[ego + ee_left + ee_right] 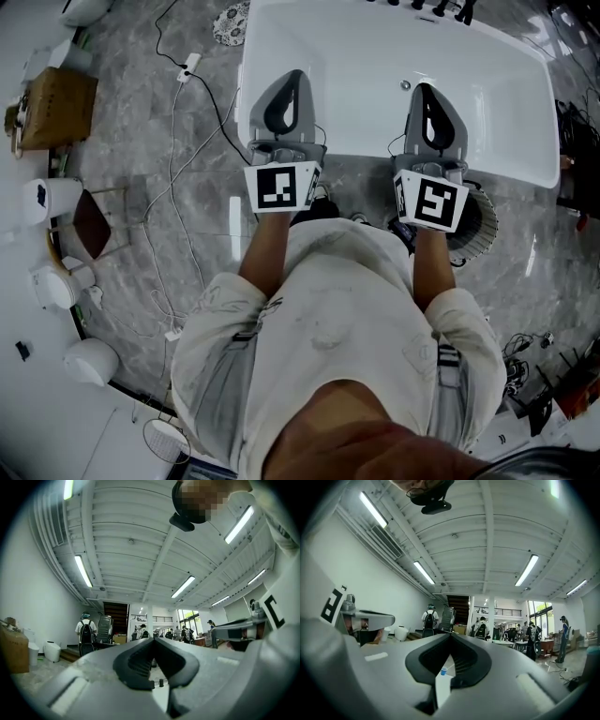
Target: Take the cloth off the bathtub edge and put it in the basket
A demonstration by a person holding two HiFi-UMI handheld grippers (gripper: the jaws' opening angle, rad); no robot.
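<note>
Both grippers are held up side by side over the glossy white rectangular bathtub [487, 112], pointing out across it. The grey left gripper [293, 77], with its black-and-white marker cube, has its jaws pressed together tip to tip. In the left gripper view the left gripper [153, 640] pinches nothing, and only the room shows past its closed tips. The grey right gripper [425, 89] is the same. In the right gripper view the right gripper [451, 635] has its jaws together with nothing between them.

The round, dark grey ribbed basket [482, 221] stands upright on the grey marble floor [187, 216]. It sits tight against the bathtub's near edge, toward the right corner. The right gripper's marker cube hangs just above it and covers most of its opening. The basket lies below and behind the right gripper's closed tips, on the person's side, while the tips themselves reach over the bathtub.

The cloth shows in no view. It may lie inside the basket under that cube, but the covered opening does not let me tell. Which way it points and how its long axis runs cannot be read.
</note>
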